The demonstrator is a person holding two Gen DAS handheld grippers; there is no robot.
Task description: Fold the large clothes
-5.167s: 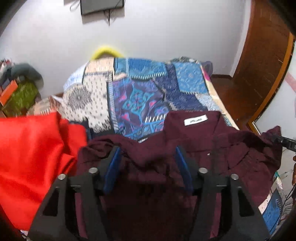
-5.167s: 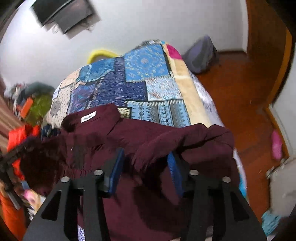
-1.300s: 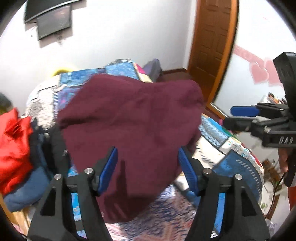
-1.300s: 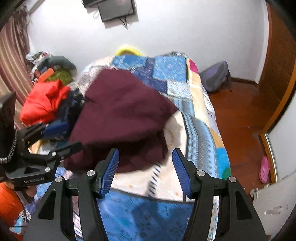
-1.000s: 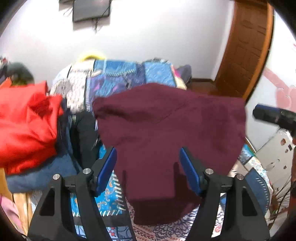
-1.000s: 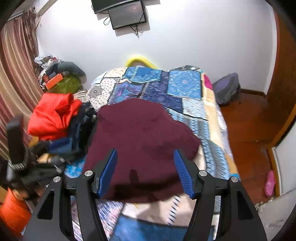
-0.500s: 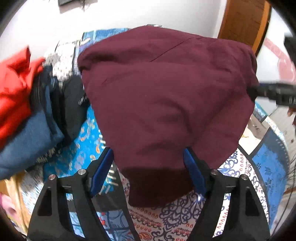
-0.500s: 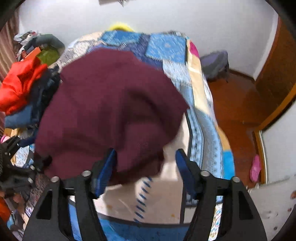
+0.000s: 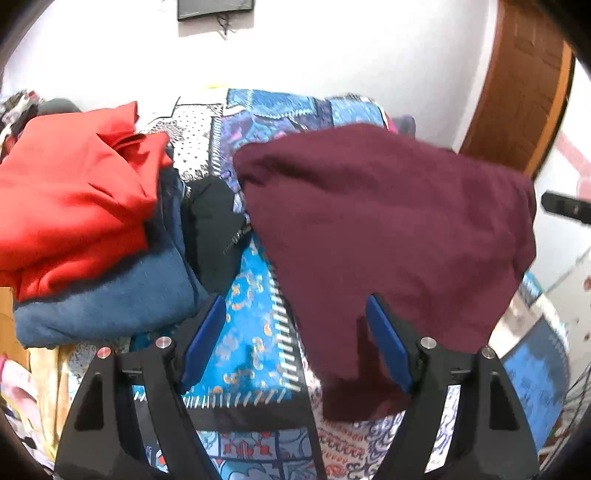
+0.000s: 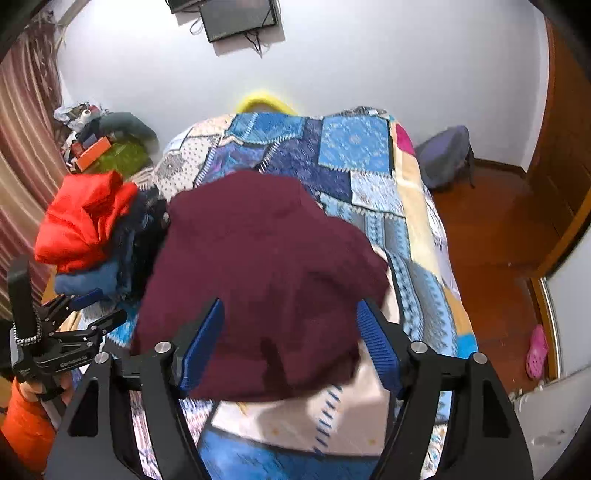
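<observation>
No clear readable writing; small white lettering on the left gripper's (image 10: 94, 308) black body, seen in the right wrist view, too blurred to read. Bed with blue patchwork-patterned quilt (image 10: 343, 155) (image 9: 255, 354), white wall, dark wall-mounted screen (image 10: 240, 16) (image 9: 216, 7), brown wooden door (image 9: 517, 103), reddish wood floor (image 10: 491, 236), striped curtain (image 10: 22, 122) at left. Folded dark maroon knit garment (image 10: 266, 280) (image 9: 388, 229) lies on quilt near bed's foot edge, middle to left. Pile at bed's left edge: orange-red cloth (image 9: 70, 199) (image 10: 85, 221) over blue fabric (image 9: 107, 299), black cloth (image 9: 214, 229) just beside garment. Left gripper (image 9: 295, 347) jaws spread wide, nothing held; garment's near-left corner lies beyond the right blue pad (image 9: 388, 350). Right gripper (image 10: 288, 343) jaws spread, empty, garment's near edge showing between the pads.
</observation>
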